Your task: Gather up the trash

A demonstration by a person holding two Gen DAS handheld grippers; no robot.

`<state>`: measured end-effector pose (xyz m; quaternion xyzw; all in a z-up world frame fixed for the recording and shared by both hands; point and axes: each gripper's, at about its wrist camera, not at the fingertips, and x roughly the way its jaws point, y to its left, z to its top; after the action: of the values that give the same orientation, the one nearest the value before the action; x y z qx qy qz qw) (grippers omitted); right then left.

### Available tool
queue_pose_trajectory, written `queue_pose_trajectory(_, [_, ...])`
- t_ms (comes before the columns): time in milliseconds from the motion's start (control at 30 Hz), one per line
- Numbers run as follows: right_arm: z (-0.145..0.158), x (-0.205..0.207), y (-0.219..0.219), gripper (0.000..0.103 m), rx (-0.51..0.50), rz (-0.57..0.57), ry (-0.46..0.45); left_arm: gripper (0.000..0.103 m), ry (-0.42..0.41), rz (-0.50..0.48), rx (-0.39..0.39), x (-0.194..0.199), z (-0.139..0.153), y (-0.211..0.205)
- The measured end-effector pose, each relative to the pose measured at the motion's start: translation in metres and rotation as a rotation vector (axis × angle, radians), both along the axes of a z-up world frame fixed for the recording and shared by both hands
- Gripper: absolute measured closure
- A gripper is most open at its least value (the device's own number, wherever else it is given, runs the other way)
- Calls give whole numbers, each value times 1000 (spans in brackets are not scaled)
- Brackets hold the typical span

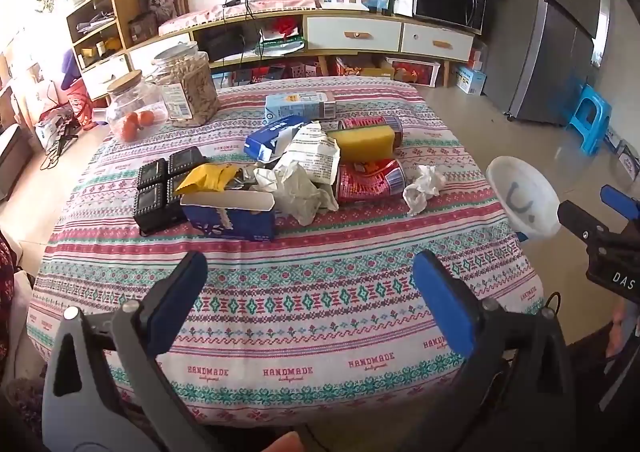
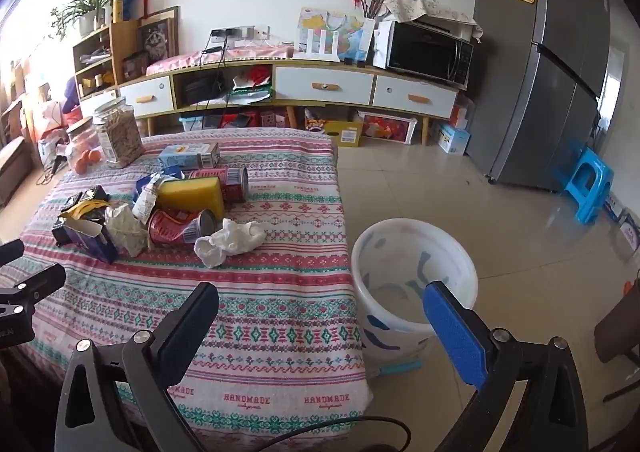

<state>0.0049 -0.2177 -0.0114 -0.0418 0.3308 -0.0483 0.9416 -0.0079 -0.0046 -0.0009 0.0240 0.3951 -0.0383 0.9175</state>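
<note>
Trash pile sits mid-desk on the patterned cloth point(image 1: 280, 312). Contents, near to far: torn dark blue carton point(image 1: 232, 218), open end up; yellow wrapper point(image 1: 206, 177) lying over black boxes point(image 1: 166, 188); crumpled printed paper point(image 1: 308, 160) heaped at centre; red can point(image 1: 370, 180) on its side touching the paper; a second red can point(image 1: 376, 125) behind it, partly hidden by a yellow sponge point(image 1: 366, 142); a blue-and-white carton point(image 1: 270, 136) and a light blue carton point(image 1: 300, 105) at the far side. One crumpled white tissue point(image 2: 230, 240) lies apart from the heap, on the side toward the bin.

White bin point(image 2: 416, 280) stands on the tiled floor just beside the desk edge; nothing visible inside it.

Two jars at the far left corner: tall jar point(image 1: 188, 90) and a cork-lidded jar point(image 1: 134, 110) with orange fruit inside.

Left gripper point(image 1: 308, 296): fingers spread wide, nothing between them, hovering over the near part of the desk, short of the pile. Right gripper point(image 2: 320, 326): fingers likewise wide apart and empty, over the desk's corner by the bin.
</note>
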Motion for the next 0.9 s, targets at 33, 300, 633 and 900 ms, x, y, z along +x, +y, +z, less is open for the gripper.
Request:
queue_pose_trajectory(33, [0,0,-1,0,3,-1,1,1,-1,-3,1,0,0,0])
queue_pose_trajectory(300, [0,1,0,0,4,3,-2,1,-5,-4,7,-1,0,0])
queue_pose_trajectory(633, [0,0,1,0,3,4,-3,1,-6,-4,8,-1,0,0])
queue_pose_trajectory(900, [-1,0,1,0,3,5,-4,1,-16,4,5,-1,0,3])
